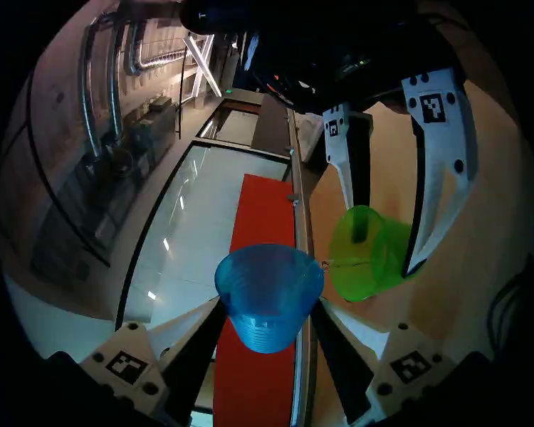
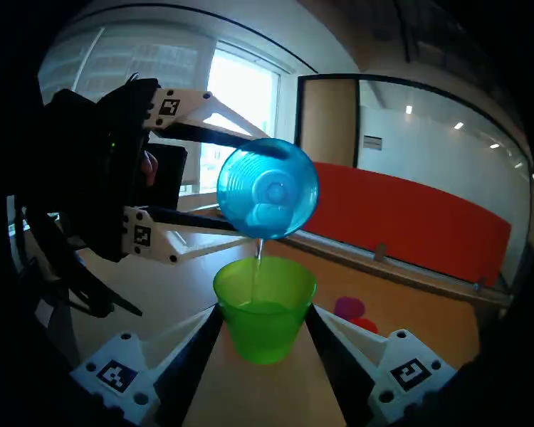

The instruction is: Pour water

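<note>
Pale wooden surface [image 2: 423, 313] ran back to a low red partition [image 2: 409, 220] along its far edge, with a bright window [image 2: 242, 92] behind. In the right gripper view, the right gripper [image 2: 265, 317] had its fingers clamped on an upright green cup [image 2: 265, 334], partly filled. Just above it, apart, a tilted blue cup [image 2: 267, 187] sent a thin stream of water [image 2: 256, 263] into the green one. The left gripper [image 1: 268, 306] had its fingers pressed on the blue cup. Bare surface lay open right of the cups, except for small pink and red objects [image 2: 354, 312] near the green cup.

Bright window [image 2: 242, 99] glare, dim fisheye-warped edges
</note>
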`<state>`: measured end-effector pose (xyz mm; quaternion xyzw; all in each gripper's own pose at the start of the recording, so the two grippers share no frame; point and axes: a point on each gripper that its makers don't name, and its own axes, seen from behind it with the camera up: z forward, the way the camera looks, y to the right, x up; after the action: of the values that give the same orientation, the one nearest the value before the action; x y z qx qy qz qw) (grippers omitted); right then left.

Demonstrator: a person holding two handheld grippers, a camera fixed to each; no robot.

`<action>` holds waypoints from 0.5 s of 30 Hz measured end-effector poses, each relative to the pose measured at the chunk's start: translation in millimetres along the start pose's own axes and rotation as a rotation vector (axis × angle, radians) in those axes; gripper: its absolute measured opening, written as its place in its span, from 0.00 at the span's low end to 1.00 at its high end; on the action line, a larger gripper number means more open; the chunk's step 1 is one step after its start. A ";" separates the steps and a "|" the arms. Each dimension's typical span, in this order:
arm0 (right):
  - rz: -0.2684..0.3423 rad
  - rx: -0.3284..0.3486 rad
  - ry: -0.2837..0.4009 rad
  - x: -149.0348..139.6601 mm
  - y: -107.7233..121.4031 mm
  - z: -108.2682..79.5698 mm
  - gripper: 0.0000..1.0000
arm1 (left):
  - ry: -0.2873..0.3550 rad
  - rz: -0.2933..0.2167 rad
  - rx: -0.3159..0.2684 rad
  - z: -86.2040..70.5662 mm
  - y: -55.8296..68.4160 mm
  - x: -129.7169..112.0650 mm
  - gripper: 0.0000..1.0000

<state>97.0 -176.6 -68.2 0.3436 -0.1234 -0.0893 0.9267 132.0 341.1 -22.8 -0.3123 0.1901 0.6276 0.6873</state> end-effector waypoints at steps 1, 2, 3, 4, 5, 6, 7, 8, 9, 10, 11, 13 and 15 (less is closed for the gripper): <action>0.000 0.000 0.000 -0.1 -0.1 -0.2 0.86 | 0.000 0.000 0.000 0.1 -0.2 -0.1 0.81; 0.000 -0.001 0.000 -0.2 -0.3 -0.4 0.86 | 0.000 0.001 0.000 0.1 -0.4 -0.1 0.81; 0.000 -0.001 0.000 -0.2 -0.3 -0.5 0.86 | 0.000 0.001 0.000 0.3 -0.4 -0.1 0.81; 0.001 -0.001 0.000 -0.4 -0.2 -0.6 0.86 | 0.000 0.001 0.000 0.5 -0.5 -0.2 0.81; 0.001 -0.002 0.000 -0.5 -0.1 -0.7 0.86 | 0.001 0.001 -0.001 0.7 -0.6 -0.2 0.81; 0.002 -0.002 0.000 -0.5 -0.1 -0.8 0.86 | 0.001 0.002 -0.001 0.7 -0.6 -0.1 0.81; 0.002 -0.002 0.000 -0.5 -0.1 -1.0 0.86 | 0.001 0.004 -0.001 0.8 -0.6 0.0 0.81; 0.002 -0.002 0.001 -0.6 -0.2 -1.2 0.86 | 0.002 0.005 -0.001 0.8 -0.6 0.2 0.81; 0.002 -0.003 0.001 -0.5 -0.2 -1.3 0.86 | 0.002 0.007 0.000 0.7 -0.5 0.4 0.81; 0.002 -0.003 0.001 -0.4 -0.3 -1.4 0.87 | 0.003 0.009 0.000 0.4 -0.5 0.7 0.81; 0.001 -0.003 0.001 -0.4 -0.3 -1.6 0.87 | 0.003 0.011 0.000 0.1 -0.4 1.0 0.81; 0.001 -0.004 0.002 0.0 -0.4 -1.8 0.86 | 0.004 0.012 0.001 -1.0 -0.7 1.6 0.81; 0.002 -0.004 0.003 0.4 -0.5 -2.1 0.86 | 0.004 0.012 0.002 -1.7 -1.1 2.1 0.81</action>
<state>97.9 -175.8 -70.0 0.3418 -0.1220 -0.0883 0.9276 133.6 341.5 -25.2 -0.3119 0.1941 0.6309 0.6834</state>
